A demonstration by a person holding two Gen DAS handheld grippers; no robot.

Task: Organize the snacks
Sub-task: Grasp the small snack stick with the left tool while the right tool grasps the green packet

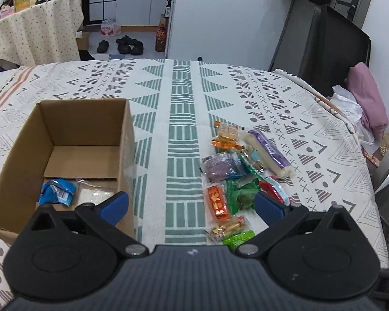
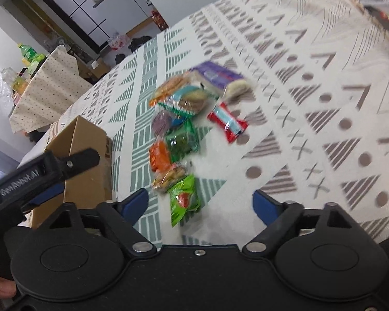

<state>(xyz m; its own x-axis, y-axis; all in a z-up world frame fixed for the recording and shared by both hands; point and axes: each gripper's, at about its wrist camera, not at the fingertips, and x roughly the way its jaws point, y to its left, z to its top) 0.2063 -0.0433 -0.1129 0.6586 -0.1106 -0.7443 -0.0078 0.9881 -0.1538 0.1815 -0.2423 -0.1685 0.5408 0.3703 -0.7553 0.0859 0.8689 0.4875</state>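
An open cardboard box (image 1: 127, 140) stands on the patterned tablecloth (image 1: 181, 108) at the left. A blue packet (image 1: 57, 191) and a white packet (image 1: 93, 194) lie in it. To its right lies a heap of snacks: a purple-and-white roll (image 1: 269, 153), an orange packet (image 1: 217, 202), a dark green packet (image 1: 240, 194) and others. My left gripper (image 1: 192, 204) hangs open between box and heap, holding nothing. My right gripper (image 2: 201, 202) is open above the near end of the heap. A bright green packet (image 2: 185, 199) lies on the cloth below its fingers, untouched. A red-and-blue packet (image 2: 227, 123) lies apart to the right.
The box (image 2: 88, 155) shows at the left of the right wrist view, with a finger (image 2: 83, 159) of the left gripper in front of it. A pink cloth (image 1: 368, 103) and a dark chair (image 1: 332, 46) stand past the table's right edge. A dotted-cloth table (image 1: 39, 33) is far left.
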